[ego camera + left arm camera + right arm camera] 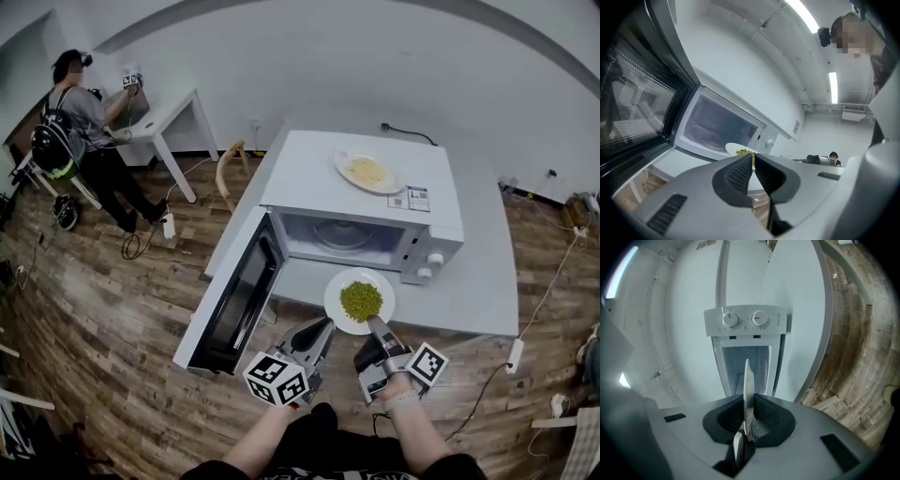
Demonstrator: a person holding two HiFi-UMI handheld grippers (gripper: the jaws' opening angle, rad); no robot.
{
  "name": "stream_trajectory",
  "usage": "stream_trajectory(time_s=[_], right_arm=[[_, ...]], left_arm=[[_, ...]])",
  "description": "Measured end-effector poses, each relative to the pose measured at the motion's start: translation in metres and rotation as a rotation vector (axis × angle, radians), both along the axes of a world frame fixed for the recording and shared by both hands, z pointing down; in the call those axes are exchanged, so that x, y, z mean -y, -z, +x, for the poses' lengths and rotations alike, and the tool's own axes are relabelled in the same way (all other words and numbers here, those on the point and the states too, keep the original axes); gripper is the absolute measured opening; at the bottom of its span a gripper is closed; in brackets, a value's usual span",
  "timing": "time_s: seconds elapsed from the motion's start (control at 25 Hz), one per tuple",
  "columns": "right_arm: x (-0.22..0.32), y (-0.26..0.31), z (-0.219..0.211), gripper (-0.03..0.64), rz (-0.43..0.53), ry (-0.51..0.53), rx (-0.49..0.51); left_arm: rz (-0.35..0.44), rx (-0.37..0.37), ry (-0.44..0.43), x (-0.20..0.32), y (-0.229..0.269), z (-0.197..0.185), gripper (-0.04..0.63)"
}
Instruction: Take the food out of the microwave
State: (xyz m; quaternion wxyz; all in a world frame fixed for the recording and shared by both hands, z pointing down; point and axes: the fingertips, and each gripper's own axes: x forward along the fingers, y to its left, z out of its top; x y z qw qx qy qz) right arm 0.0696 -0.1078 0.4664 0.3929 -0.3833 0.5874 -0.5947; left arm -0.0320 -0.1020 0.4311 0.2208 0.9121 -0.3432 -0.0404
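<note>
White round plate of green peas point(332, 302) is clamped by its rim in the right gripper point(373, 324), projecting ahead of it, outside the open white microwave point(361, 220); left gripper point(322, 325) closed, empty, alongside

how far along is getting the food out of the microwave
Done: the microwave door stands open, and the plate of green food is out, in front of the microwave, whose cavity shows only its turntable. In hand: the right gripper is shut on the plate's rim; the left gripper is shut and empty beside it. Left: probably setting the plate down on the table and shutting the door.
</note>
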Motion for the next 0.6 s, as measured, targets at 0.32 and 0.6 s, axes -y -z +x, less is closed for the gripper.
stream_trajectory(time_s=[0.32,0.6], right_arm=[[-0.033,0.006,0.001,0.057,-0.002,0.008,0.006],[-0.067,0.007,0.0,0.057,-0.008,0.007,0.015]], left_arm=[[0.001,0.001,0.027,-0.037,0.008,-0.003,0.023],[0.003,0.005,0.039,-0.069,0.014,-0.009,0.023]])
